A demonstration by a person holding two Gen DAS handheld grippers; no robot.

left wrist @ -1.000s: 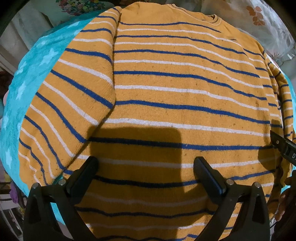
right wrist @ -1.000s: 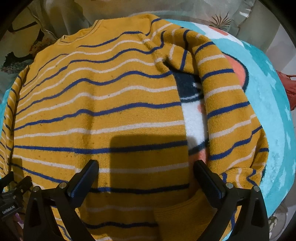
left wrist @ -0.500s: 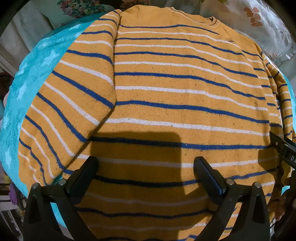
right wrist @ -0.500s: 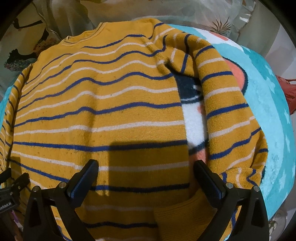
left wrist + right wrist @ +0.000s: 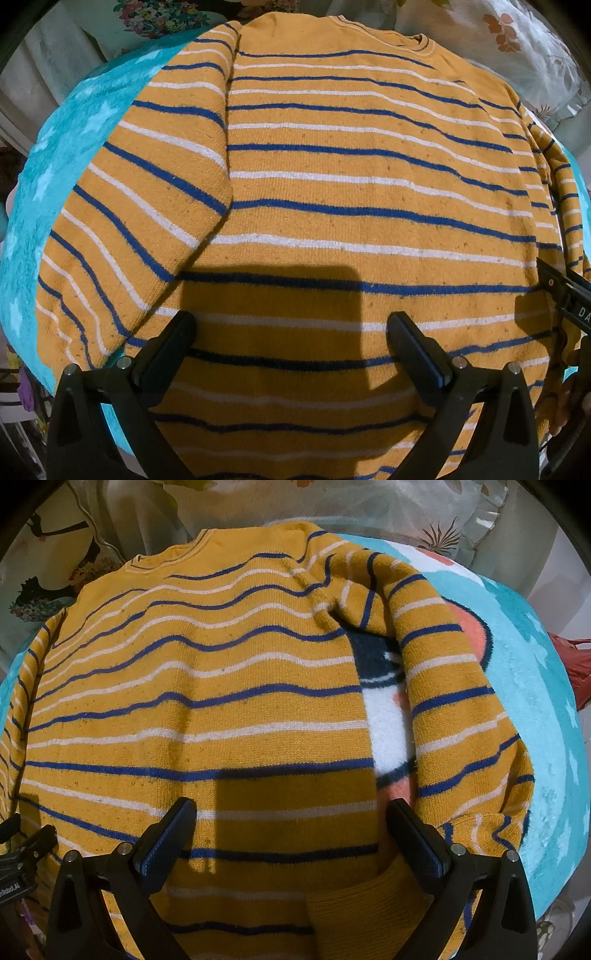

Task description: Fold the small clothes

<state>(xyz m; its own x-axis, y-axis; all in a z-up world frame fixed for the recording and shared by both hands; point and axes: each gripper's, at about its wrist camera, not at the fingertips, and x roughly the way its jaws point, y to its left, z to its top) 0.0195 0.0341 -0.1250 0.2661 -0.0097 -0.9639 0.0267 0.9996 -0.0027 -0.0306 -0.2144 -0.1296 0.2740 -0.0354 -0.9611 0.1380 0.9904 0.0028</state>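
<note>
Striped sweater (image 5: 332, 206) lies flat on teal blanket (image 5: 55, 192). Left gripper (image 5: 291, 343) and right gripper (image 5: 291, 827) hover above it, fingers spread, empty.

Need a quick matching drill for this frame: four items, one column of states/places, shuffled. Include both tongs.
Items:
1. sweater
2. blanket
3. left tongs
4. right tongs
5. right sleeve

States:
A. teal, lying under the garment
B. open, above the striped body only
C. orange with blue and white stripes, spread flat
D. open, one finger near the ribbed cuff
E. curved out to the side, blanket visible between it and the body

Pairs: 1-C, 2-A, 3-B, 4-D, 5-E
</note>
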